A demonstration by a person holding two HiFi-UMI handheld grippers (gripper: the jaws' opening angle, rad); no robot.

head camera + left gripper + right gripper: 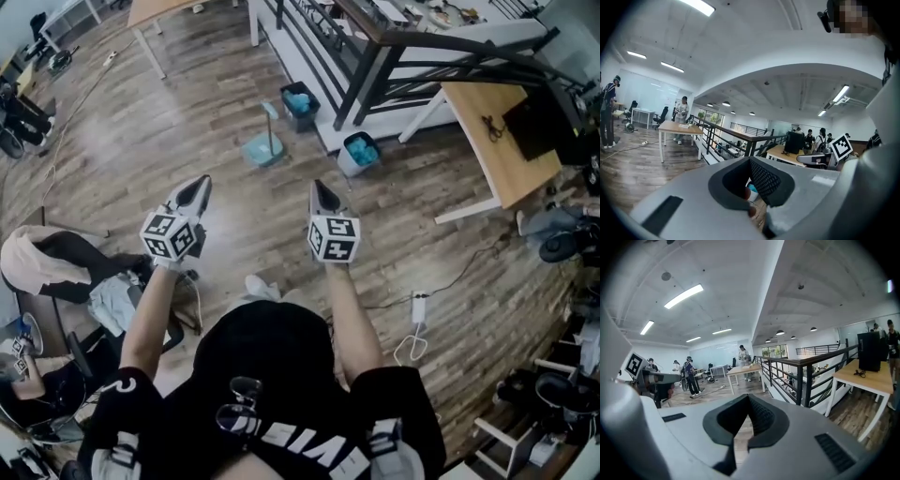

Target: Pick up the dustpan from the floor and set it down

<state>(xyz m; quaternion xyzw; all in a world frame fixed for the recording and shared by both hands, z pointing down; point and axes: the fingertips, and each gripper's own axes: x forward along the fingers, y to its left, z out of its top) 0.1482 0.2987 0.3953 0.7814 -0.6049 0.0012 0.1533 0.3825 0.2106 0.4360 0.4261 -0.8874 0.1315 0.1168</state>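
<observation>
A: Nearest entries first. What is cut off?

B: Person, one: black top, lower body lost past the bottom edge. Forearms, two, reaching forward. Left gripper (199, 187), one. Right gripper (322, 192), one. Marker cubes, two, one on each. The grippers sit side by side, apart, over the floor (246, 225).

A: Jaws?

B: Left gripper view: tips pressed together, nothing clamped. A small gap under the tips shows a scrap of a blue-lined bin (752, 193); which bin, I cannot tell. Right gripper view: tips together likewise, only floorboards through the gap.

A: Floor stock, near to far.

B: Chair draped with clothes (66, 258), one, at the left, its frame mostly covered. White plug block (418, 307) with cable, one, right of the person. Dustpan (262, 148), one, teal, pan flat on the boards, handle standing up. It shows in the head view only, small, with fine detail hard to make out. Bins, two, both blue-lined: the near bin (358, 153) to the dustpan's right, the far bin (300, 103) just beyond it.

A: Room to move?

B: Bare boards run from both grippers to the dustpan, which is well ahead of them. It touches neither bin. Desks, two: one on the right (497, 131), one cut by the top edge (164, 9). Railing (375, 47), one, closes the far side.
</observation>
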